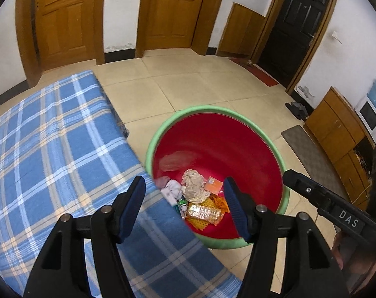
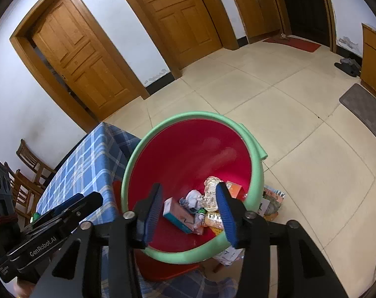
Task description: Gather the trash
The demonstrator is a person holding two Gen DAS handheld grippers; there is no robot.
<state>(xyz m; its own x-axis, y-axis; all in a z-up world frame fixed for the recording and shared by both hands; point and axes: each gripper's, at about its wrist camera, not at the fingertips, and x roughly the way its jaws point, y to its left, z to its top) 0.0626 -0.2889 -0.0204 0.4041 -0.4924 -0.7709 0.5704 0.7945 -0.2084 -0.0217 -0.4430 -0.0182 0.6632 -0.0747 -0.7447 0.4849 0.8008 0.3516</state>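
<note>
Below the right gripper, jaws apart and empty, the red bin holds dropped trash; left gripper likewise apart, empty.

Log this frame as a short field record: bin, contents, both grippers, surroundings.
bin: red tub with green rim, on tiled floor beside plaid-covered table
contents: crumpled paper, orange card, plastic bottle, pink-and-teal box
left gripper: open, empty, above the tub
right gripper: open, empty, over the tub
outside bin: packaging on the floor by the tub
</note>
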